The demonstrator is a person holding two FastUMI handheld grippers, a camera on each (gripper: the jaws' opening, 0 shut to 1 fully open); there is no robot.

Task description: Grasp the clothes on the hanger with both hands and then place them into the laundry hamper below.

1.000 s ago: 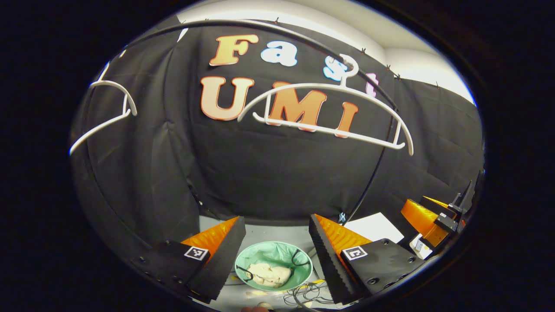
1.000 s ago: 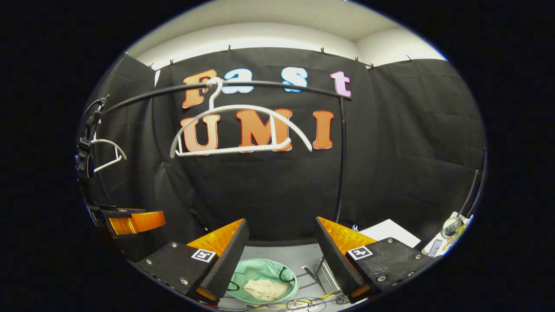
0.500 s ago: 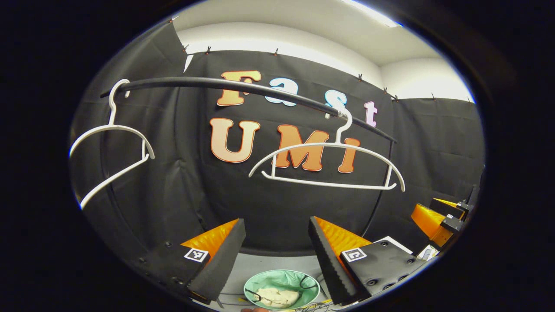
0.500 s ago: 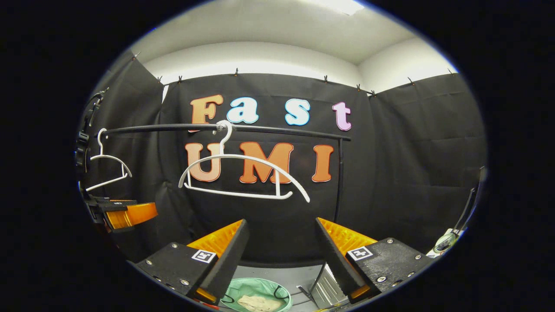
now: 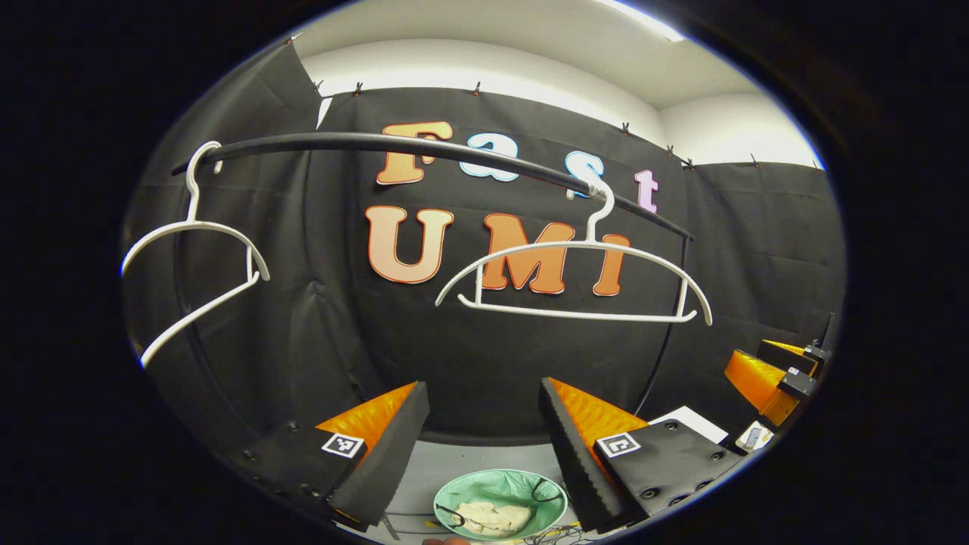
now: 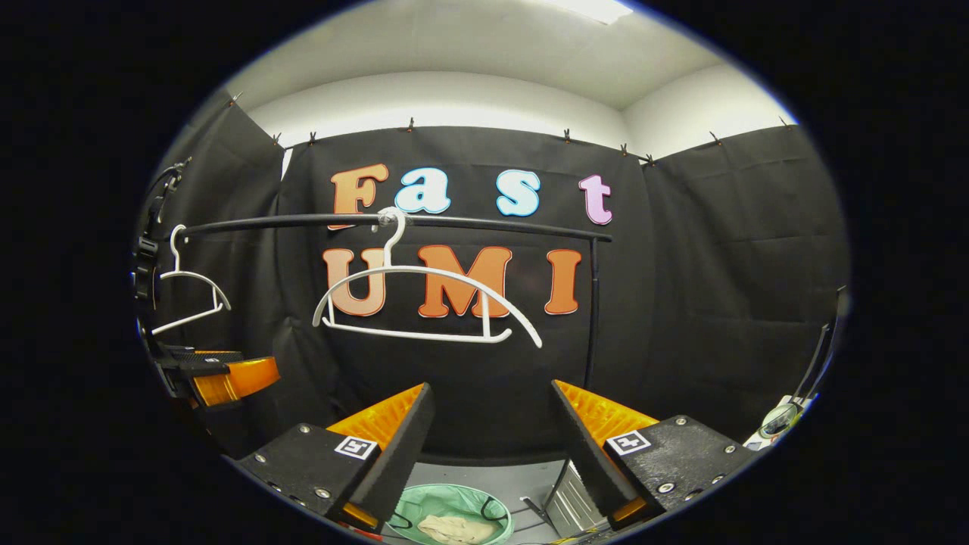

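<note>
Below left gripper [image 5: 484, 443] — clothes [image 5: 493, 518] in hamper [image 5: 463, 498], fingers spread, empty.

Two hangers [image 5: 575, 280] [image 5: 193, 272] hang on the rail [image 5: 424, 147]; below, clothes [image 5: 493, 518] lie in the hamper [image 5: 454, 499].

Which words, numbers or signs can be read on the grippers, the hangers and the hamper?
Left gripper: no words; only a square black-and-white marker on each finger mount, a pattern and not text.
Right gripper: the same kind of marker, no words.
White hangers: no text.
Green hamper: no text.
Nothing quotable stands on any of them.
</note>
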